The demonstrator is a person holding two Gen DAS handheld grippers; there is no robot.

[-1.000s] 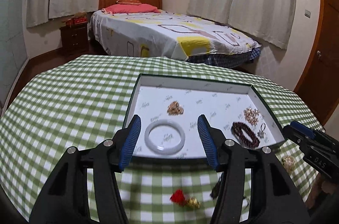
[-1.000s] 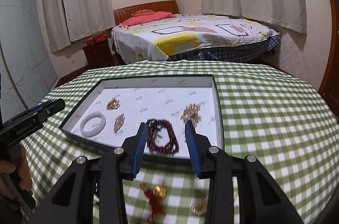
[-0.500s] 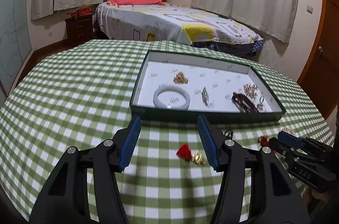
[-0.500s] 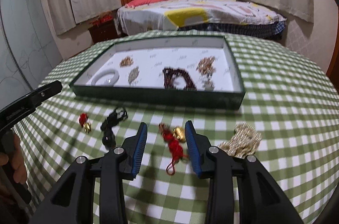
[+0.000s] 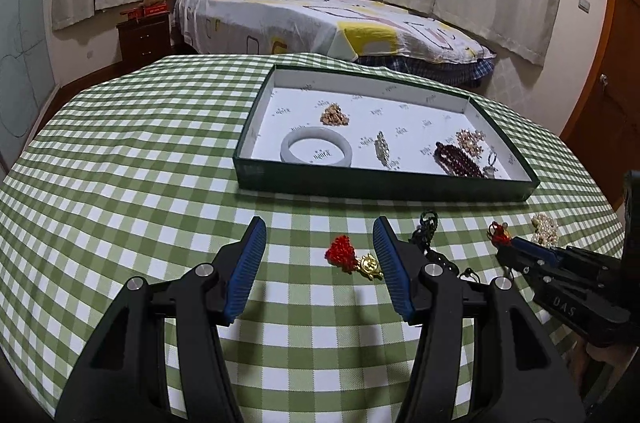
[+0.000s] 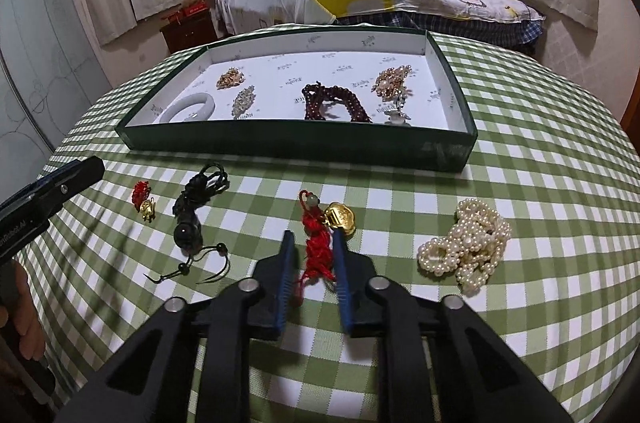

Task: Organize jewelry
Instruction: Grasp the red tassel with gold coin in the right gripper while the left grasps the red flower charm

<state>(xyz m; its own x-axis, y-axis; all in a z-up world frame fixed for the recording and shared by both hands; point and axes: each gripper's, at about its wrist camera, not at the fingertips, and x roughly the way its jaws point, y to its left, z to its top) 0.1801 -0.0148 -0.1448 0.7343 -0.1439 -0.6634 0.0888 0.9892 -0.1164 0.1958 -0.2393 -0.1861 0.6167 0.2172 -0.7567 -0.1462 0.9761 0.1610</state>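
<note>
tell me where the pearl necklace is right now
The pearl necklace lies heaped on the checked tablecloth, outside the green tray, at the right of the right wrist view, right of the red-and-gold charm.

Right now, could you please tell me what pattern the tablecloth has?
Green-and-white checks on the tablecloth, clearest in the left wrist view.

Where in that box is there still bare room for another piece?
In the box, the back strip is bare. The front is crowded: white bangle, dark beads, gold cluster.
</note>
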